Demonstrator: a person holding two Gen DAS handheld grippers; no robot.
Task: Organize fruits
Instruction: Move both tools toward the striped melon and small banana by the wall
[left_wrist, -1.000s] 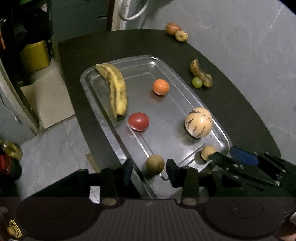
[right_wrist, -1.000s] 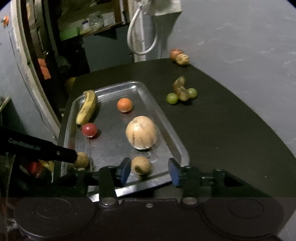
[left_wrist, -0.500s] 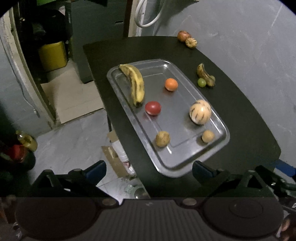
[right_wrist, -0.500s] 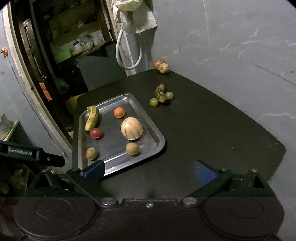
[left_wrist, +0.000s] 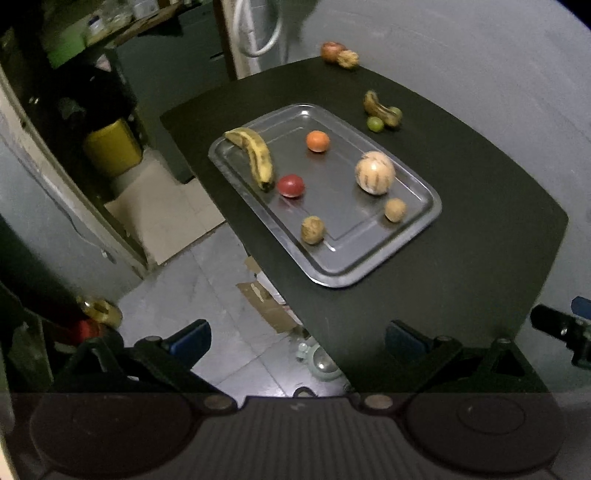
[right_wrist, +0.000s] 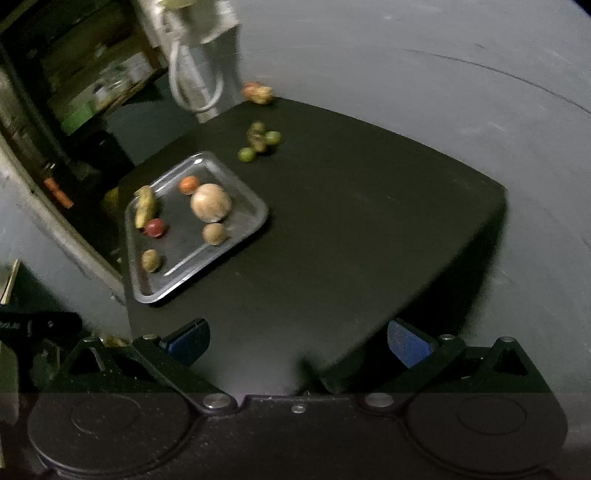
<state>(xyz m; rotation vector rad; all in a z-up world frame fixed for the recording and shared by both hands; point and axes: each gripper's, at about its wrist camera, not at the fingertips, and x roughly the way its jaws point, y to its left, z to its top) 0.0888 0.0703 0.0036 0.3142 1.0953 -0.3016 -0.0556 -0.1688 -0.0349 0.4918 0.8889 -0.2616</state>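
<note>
Both units stand wide and empty: the left hand-held gripper (left_wrist: 295, 341) and right hand-held gripper (right_wrist: 297, 341). Six fruits lie spaced apart on the tray (left_wrist: 424, 221), mid-frame on the counter (left_wrist: 480, 229), probably to prevent bruising.

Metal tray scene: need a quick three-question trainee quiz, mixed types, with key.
1. True or false: the yellow banana lies on the black table, outside the silver metal tray.
2. How many fruits lie on the tray? A) four B) six C) eight
3. Fill in: the large striped pale melon sits nearest the small ____ round fruit.

Key:
1. False; it lies on the tray, along its left side.
2. B: banana, orange fruit, red tomato, melon, two brown fruits, the second near the front.
3. Brown.
</note>
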